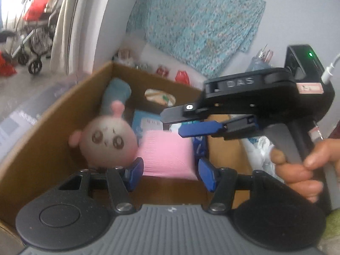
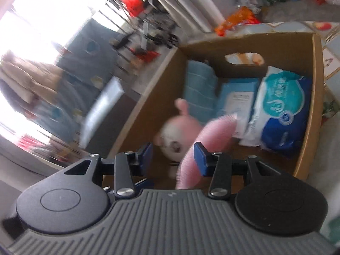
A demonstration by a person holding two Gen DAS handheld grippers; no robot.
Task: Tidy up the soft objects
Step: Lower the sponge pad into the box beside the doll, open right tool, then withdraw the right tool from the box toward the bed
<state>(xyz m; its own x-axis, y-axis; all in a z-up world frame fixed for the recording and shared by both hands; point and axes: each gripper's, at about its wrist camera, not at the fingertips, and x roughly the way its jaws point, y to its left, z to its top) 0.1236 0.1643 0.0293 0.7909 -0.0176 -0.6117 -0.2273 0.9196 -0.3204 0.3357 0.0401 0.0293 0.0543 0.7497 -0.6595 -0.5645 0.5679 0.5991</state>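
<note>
My left gripper (image 1: 172, 172) is shut on a pink ribbed soft piece (image 1: 167, 155) over the open cardboard box (image 1: 42, 148). A round plush head (image 1: 110, 142) with pink ears sits right against its left side; I cannot tell if the two are joined. My right gripper (image 1: 170, 125), held by a hand (image 1: 303, 170), hangs just above the pink piece with a narrow gap between its fingers and nothing in it. In the right wrist view, that gripper (image 2: 173, 155) is open, with the plush head (image 2: 176, 133) and the pink piece (image 2: 204, 142) blurred beyond its pads.
Inside the box (image 2: 308, 127) lie a rolled light-blue towel (image 2: 199, 89), a flat blue pack (image 2: 238, 97) and a blue-and-white wipes pack (image 2: 284, 114). A floral cloth (image 1: 195, 25) hangs on the wall behind. A stroller (image 1: 36, 34) stands far left.
</note>
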